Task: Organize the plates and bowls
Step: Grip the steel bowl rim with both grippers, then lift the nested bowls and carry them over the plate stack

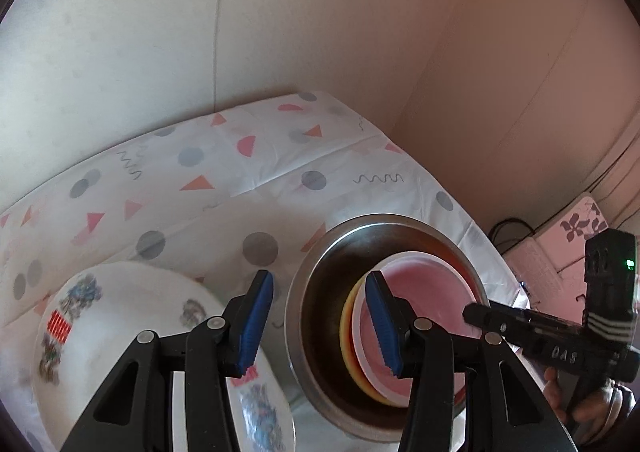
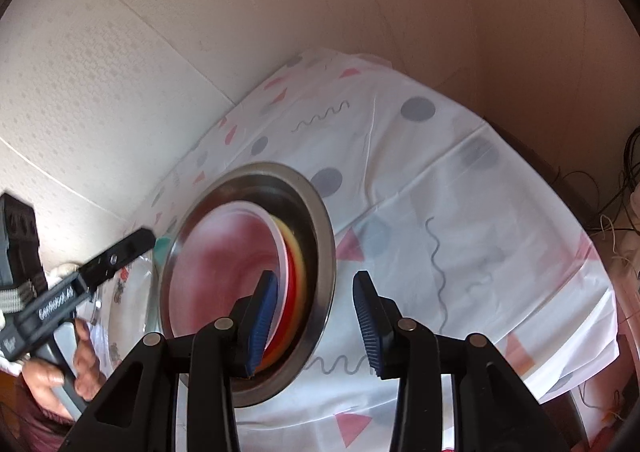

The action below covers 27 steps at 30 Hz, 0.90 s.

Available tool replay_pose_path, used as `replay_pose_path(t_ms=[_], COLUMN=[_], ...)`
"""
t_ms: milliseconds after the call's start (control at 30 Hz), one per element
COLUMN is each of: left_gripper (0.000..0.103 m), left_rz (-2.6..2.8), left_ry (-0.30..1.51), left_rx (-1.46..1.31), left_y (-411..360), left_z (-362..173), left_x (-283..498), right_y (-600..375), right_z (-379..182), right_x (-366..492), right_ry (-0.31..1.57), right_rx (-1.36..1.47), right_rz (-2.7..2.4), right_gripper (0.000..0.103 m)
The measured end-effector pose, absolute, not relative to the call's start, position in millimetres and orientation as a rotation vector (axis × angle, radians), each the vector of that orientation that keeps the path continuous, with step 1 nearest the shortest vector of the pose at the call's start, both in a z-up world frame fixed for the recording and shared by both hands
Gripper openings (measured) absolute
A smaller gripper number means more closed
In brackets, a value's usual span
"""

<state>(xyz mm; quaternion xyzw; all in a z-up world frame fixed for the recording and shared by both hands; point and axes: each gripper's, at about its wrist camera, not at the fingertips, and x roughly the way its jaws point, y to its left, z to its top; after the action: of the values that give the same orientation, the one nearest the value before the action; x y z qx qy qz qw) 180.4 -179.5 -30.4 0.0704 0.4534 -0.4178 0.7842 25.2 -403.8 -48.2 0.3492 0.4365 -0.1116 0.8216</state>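
Left gripper [image 1: 322, 322] jaws standing apart, gripping nothing, hovering over the near rim of the steel bowl [image 1: 316, 312]. Right gripper [image 2: 316, 322] also gaping apart, straddling the bowl's flat rim. Pink plate [image 1: 420, 300] lying in the bowl on yellow and red plates. White cartoon-print plate [image 1: 120, 316] sitting just left of the bowl on the patterned tablecloth [image 1: 248, 168].

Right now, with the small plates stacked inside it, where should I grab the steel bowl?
Pinch the steel bowl by its wide flat rim, on the side nearest the right gripper, one finger inside and one outside. The plates crowd the middle, and the wall looks too slippery.
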Motion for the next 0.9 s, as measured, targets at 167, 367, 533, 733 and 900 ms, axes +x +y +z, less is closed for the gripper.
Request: replay_pose_path(t_ms=[167, 367, 533, 733, 900], left_gripper=[0.047, 0.047, 0.042, 0.042, 0.042], left_rz=[-0.916, -0.942, -0.971, -0.982, -1.028], left_ry=[1.013, 1.081, 1.113, 1.126, 1.129], left_rx=[0.194, 0.228, 0.261, 0.249, 0.242], left_y=[-194.3, -210.1, -221.9, -228.6, -230.1], left_z=[-38.6, -48.7, -51.9, -50.2, -48.9], left_x=[190.9, 197.9, 196.1, 193.6, 185.3], right_y=[-398.8, -395.5, -393.0, -388.6, -399.2], right_z=[-51.5, -59.2, -70.8, -70.0, -65.4], right_x=[21.7, 21.9, 24.0, 27.0, 22.0], right_ry=[0.935, 0.963, 0.987, 0.989, 0.980], right_rx=[0.744, 0.787, 0.846, 0.794, 0.757], right_rz=[-0.216, -0.165, -0.130, -0.173, -0.228], right_gripper=[0.040, 0.040, 0.040, 0.035, 0.026])
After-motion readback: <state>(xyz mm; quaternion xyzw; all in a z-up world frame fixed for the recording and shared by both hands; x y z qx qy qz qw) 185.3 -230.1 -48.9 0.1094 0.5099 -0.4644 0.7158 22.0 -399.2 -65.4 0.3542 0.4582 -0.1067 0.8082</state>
